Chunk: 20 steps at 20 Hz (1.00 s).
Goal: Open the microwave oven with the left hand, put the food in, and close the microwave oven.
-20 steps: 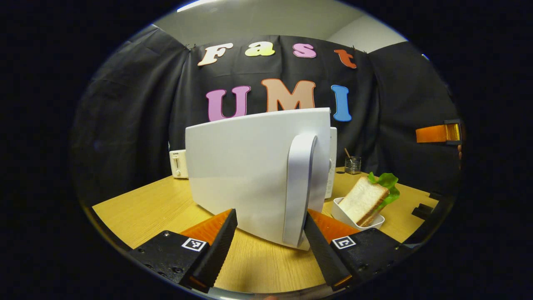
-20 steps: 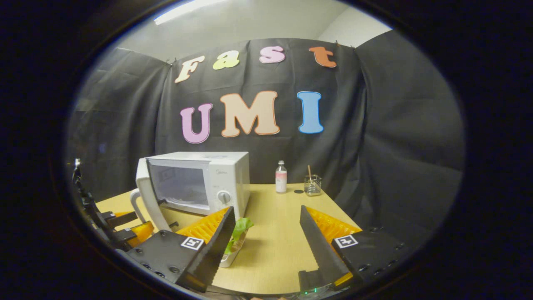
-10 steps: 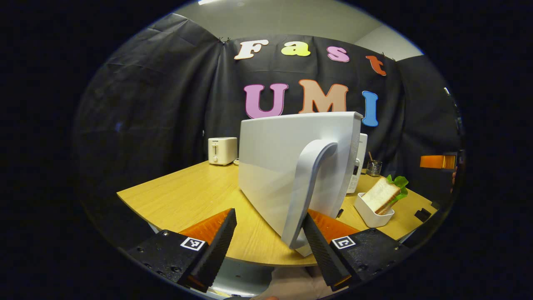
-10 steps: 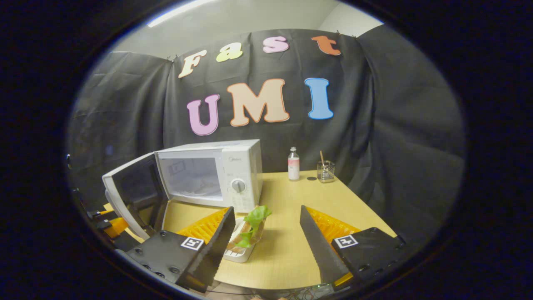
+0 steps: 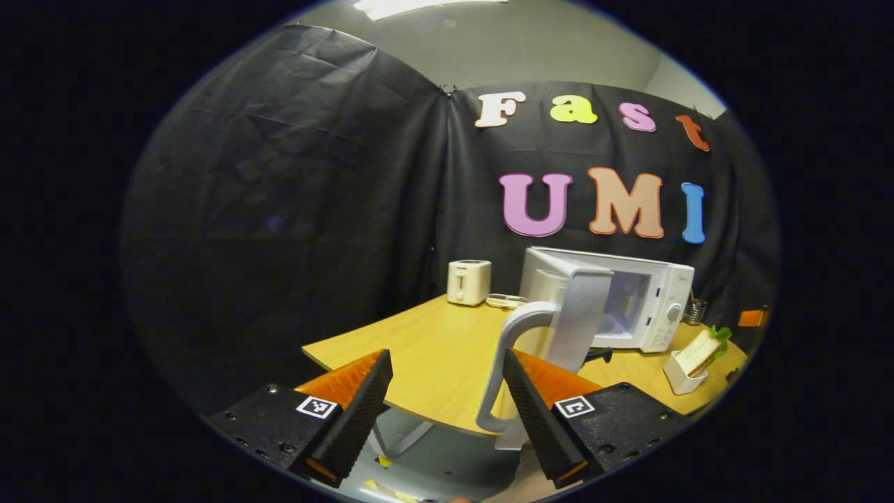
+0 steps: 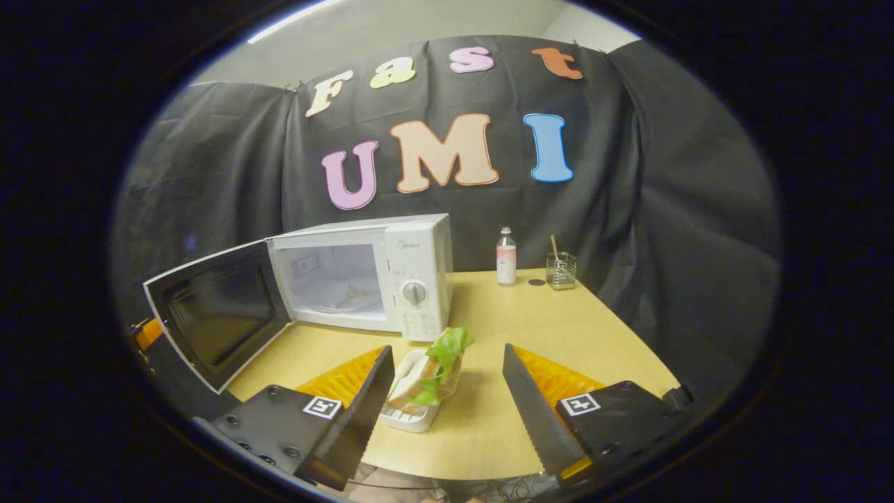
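The white microwave (image 6: 391, 269) stands on the table with its door (image 6: 216, 311) swung wide open, and its cavity shows a glass turntable. In the left gripper view the door is edge-on. Its curved handle (image 5: 506, 363) lies against the inner side of my left gripper's (image 5: 445, 363) right finger, and the fingers are open. A sandwich with lettuce (image 6: 436, 367) sits in a small white dish (image 6: 408, 418), also seen as the dish (image 5: 676, 367) in front of the microwave. My right gripper (image 6: 447, 363) is open, its fingers on either side of the dish and not touching it.
A white toaster (image 5: 468, 281) and a flat plate stand at the table's far left. A small bottle (image 6: 506, 256) and a glass holder (image 6: 561, 271) stand at the back right. The wooden table (image 6: 559, 328) ends just in front of my grippers.
The door went from slightly ajar to wide open as my left gripper pulled the handle back past the table's front edge. My right gripper moved nearer the sandwich dish.
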Tool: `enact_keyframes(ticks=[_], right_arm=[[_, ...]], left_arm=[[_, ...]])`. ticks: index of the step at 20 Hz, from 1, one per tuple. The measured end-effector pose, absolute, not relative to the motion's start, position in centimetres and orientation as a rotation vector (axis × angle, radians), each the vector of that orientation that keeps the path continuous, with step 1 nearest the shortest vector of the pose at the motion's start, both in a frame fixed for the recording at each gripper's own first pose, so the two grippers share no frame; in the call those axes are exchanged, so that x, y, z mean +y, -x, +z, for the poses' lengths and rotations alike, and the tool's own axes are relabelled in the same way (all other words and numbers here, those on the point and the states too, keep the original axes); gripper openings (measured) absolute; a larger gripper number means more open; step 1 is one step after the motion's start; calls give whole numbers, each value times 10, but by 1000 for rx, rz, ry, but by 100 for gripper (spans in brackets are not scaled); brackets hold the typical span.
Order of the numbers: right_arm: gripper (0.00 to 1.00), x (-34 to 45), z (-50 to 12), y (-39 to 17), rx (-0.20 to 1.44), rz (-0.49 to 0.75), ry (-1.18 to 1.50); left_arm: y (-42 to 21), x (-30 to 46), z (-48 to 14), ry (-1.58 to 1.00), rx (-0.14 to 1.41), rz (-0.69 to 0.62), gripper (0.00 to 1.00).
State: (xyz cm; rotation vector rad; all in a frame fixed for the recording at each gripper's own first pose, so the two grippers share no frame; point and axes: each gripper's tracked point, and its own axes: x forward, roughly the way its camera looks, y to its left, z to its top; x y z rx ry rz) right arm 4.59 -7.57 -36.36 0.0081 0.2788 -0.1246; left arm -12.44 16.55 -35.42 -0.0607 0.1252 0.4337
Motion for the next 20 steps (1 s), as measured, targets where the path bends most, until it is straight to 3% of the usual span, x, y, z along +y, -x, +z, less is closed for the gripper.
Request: enact_keyframes(ticks=[2, 3, 6, 8, 10, 11, 12, 15, 16, 17, 18, 20], right_arm=[[97, -77, -365, -51, 296, -120, -23], [92, -78, -367, -54, 312, -118, -23], [98, -75, -370, -68, 389, -82, -66], [93, -69, -374, -74, 459, -41, -123], [97, -69, -378, -85, 524, -18, -178], [92, -70, -381, -85, 556, -12, -196], [97, -72, -384, -88, 591, -11, -206], [92, -72, -403, -94, 718, 23, -241], [97, -72, -408, -96, 758, 34, -264], [92, -74, -413, -98, 795, 40, -298], [97, -73, -419, -100, 827, 40, -339], [97, -77, -432, -101, 880, 18, -390]], left_arm=[[132, 189, -342, 36, 117, 508, 94], [135, 195, -336, 29, 111, 532, 94], [133, 209, -307, -8, 65, 566, 89], [126, 216, -292, -47, 43, 590, 93], [121, 220, -284, -64, 33, 596, 93], [120, 221, -284, -72, 34, 595, 89], [118, 223, -283, -79, 32, 594, 89], [110, 228, -283, -93, 22, 576, 89], [108, 232, -284, -100, 24, 578, 93], [105, 237, -287, -106, 28, 583, 89], [104, 241, -287, -106, 27, 585, 89], [103, 243, -291, -86, 22, 570, 93]])
